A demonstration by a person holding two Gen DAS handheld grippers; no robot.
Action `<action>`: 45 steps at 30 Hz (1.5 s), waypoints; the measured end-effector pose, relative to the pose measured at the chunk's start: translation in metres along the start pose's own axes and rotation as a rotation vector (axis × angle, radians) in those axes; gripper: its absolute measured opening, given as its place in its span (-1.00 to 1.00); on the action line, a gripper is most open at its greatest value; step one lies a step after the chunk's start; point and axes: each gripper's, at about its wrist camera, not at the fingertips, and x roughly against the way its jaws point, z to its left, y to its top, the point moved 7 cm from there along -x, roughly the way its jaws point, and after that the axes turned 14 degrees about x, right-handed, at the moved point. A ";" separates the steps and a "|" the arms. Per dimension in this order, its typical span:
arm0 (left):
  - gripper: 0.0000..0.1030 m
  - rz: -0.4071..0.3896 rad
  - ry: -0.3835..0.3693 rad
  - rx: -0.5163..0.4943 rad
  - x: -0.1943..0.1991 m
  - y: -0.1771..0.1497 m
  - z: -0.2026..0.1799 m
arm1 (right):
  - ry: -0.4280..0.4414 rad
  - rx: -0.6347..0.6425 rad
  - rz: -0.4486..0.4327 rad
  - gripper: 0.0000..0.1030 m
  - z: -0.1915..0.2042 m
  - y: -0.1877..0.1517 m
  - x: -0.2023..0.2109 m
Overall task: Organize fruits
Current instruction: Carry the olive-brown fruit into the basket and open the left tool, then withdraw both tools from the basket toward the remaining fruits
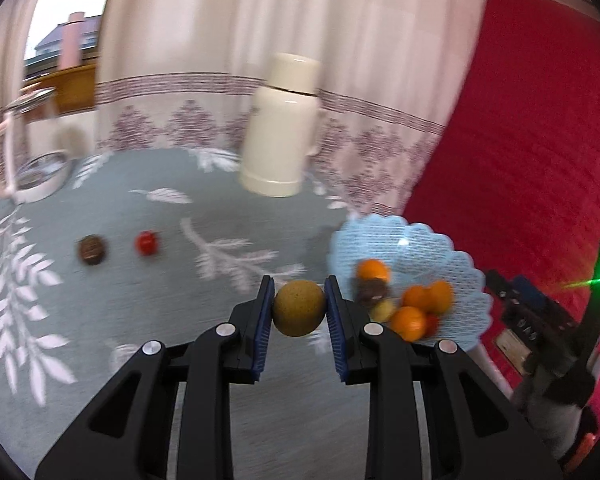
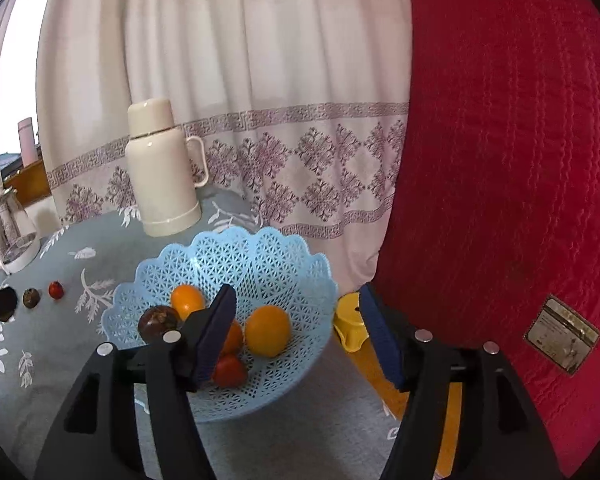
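The left tongs pinch a round brownish-green fruit between their blue pads, held above the table just left of the light blue lattice basket. The basket sits on the grey leaf-patterned tablecloth near the table's right edge and holds several oranges, a dark brown round fruit at its left side, and a red fruit low in the bowl; the left wrist view also shows a small pale yellowish fruit among them. The right tongs are spread wide and empty, the left pad over the basket's contents and the right pad beyond its rim, in front of a yellow object. Out on the cloth, well apart from the basket, lie a small brown fruit and a small red fruit side by side. A cream thermos flask stands upright behind the basket, and a glass jug stands at the far left.
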 end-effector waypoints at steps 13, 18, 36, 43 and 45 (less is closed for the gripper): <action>-0.49 0.114 -0.136 -0.050 -0.052 -0.028 -0.072 | -0.024 -0.034 -0.062 0.29 -0.009 -0.002 0.013; -0.14 0.128 -0.150 -0.029 -0.063 -0.033 -0.071 | -0.018 -0.054 -0.057 0.29 -0.012 -0.003 0.011; 0.70 0.004 -0.010 0.043 -0.049 -0.005 -0.018 | -0.022 -0.044 -0.063 0.42 -0.010 -0.003 0.012; 0.75 -0.032 0.034 0.061 -0.045 0.005 0.001 | 0.019 -0.016 -0.069 0.42 0.005 0.001 0.017; 0.75 -0.041 0.046 0.063 -0.043 0.007 0.005 | 0.038 -0.008 -0.071 0.42 0.011 0.002 0.019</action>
